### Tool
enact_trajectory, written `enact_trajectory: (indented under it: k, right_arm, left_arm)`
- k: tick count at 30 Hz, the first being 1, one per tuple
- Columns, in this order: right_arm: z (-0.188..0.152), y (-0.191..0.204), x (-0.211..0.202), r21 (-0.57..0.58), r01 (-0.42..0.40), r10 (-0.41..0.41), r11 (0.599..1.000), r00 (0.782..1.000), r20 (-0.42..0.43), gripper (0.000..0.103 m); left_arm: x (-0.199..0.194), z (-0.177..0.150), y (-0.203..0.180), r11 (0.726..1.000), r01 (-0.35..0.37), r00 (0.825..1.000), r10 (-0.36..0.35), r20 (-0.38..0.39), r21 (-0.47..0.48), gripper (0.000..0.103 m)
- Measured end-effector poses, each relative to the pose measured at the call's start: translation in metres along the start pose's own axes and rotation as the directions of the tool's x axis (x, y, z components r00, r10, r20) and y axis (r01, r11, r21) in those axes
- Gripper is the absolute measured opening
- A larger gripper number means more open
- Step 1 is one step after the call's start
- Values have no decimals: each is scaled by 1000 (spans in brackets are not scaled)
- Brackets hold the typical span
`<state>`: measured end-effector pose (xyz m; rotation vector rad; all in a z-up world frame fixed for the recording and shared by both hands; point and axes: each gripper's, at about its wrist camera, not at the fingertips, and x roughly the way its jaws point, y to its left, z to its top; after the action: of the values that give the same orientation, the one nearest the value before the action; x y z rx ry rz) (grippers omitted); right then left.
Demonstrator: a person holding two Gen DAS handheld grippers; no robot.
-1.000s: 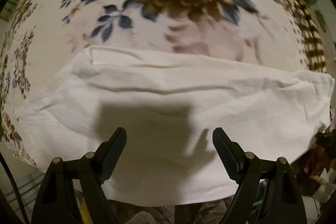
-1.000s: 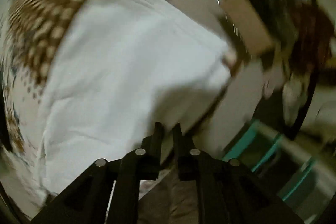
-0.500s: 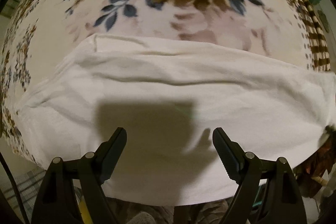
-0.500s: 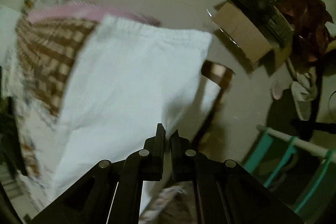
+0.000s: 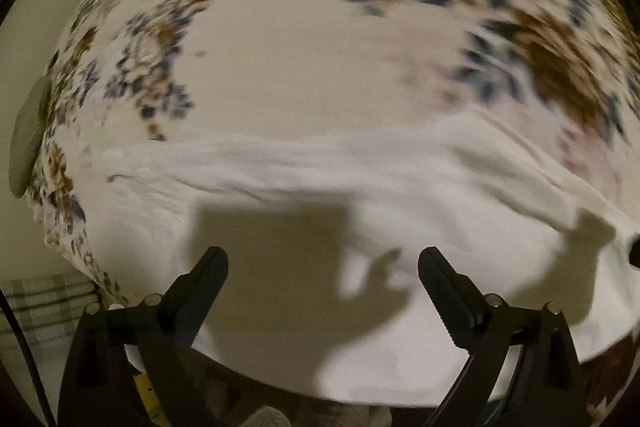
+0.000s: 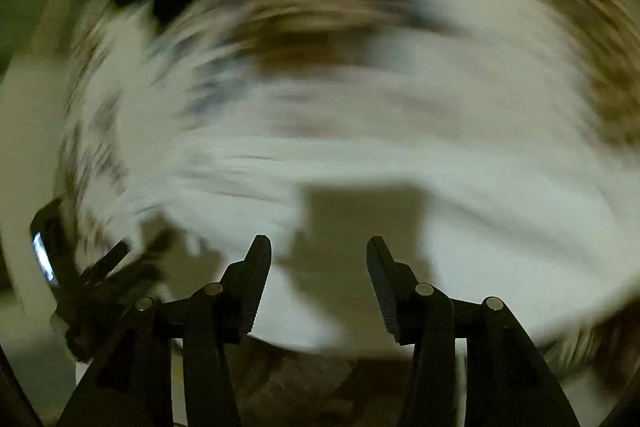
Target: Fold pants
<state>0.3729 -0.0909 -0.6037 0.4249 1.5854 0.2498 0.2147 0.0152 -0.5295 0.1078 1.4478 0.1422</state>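
Lying below both spread tools (image 5: 322, 267) (image 6: 319, 259), white pants (image 5: 400, 187), floral bedspread (image 5: 300, 47)

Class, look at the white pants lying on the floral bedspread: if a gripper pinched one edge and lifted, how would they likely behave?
The white pants would probably sag and drape, since soft creases already run across them. They look light, thin cloth. Pushed, they would likely bunch rather than slide over the floral bedspread.

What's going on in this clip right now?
A person holding two grippers is folding white pants spread on a floral bedspread. Neither holds the cloth: the left gripper and the right gripper both hover over the pants with fingers apart. The right view is motion-blurred.
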Motion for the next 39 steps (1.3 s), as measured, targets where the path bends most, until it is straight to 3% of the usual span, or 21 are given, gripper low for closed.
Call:
enact_trajectory:
  k: [4,8,10,13,14,18,24,28,29,31,35,36,38,39]
  right_arm:
    - [49,67,60,-204,71,-87,976,994,-67,53]
    - [53,76,105,-306,121,-173,944,974,-147,50]
    - [49,67,114,-344,139,-197,929,970,-140,11]
    - [51,52,103,-270,152,-182,951,979,-92,5]
    - [53,49,98,-244,158,-179,957,982,-64,5]
    - [62,36,110,-173,155,-172,973,982,-83,5]
    - [73,4,87,-40,-18,12,999,989,-150,11]
    - [73,3,88,-113,33,-52,993,985,-163,20]
    - [74,6,87,-153,59,-82,986,985,-151,19]
    - [75,3,80,-168,134,-148,977,986,-76,8]
    - [77,-14,76,-120,128,-138,985,988,-74,8]
    - [75,-20,71,-100,91,-100,991,991,-90,10]
    - [65,-34,53,-52,64,-68,997,995,-73,27]
    - [54,-46,37,-11,60,-60,998,997,-39,46]
  left_arm:
    - [20,24,24,1000,-6,1000,6,-10,-27,97]
    - [27,28,30,998,32,999,-33,-34,-45,97]
    - [31,28,30,998,46,998,-48,-42,-45,97]
    - [35,26,31,997,65,996,-68,-54,-45,97]
    - [36,24,31,996,73,995,-76,-57,-46,97]
    - [39,17,28,997,74,995,-75,-65,-31,97]
    - [43,22,43,996,87,994,-89,-66,-30,97]
    - [44,28,44,996,88,994,-89,-71,-16,97]
    - [43,33,41,996,88,993,-89,-72,-11,97]
    - [43,37,40,997,82,994,-81,-68,4,97]
    - [39,41,43,997,75,996,-74,-53,23,97]
    - [38,41,44,996,82,995,-81,-53,21,97]
    - [32,41,44,995,95,994,-94,-52,25,97]
    - [28,40,45,994,101,994,-99,-46,30,97]
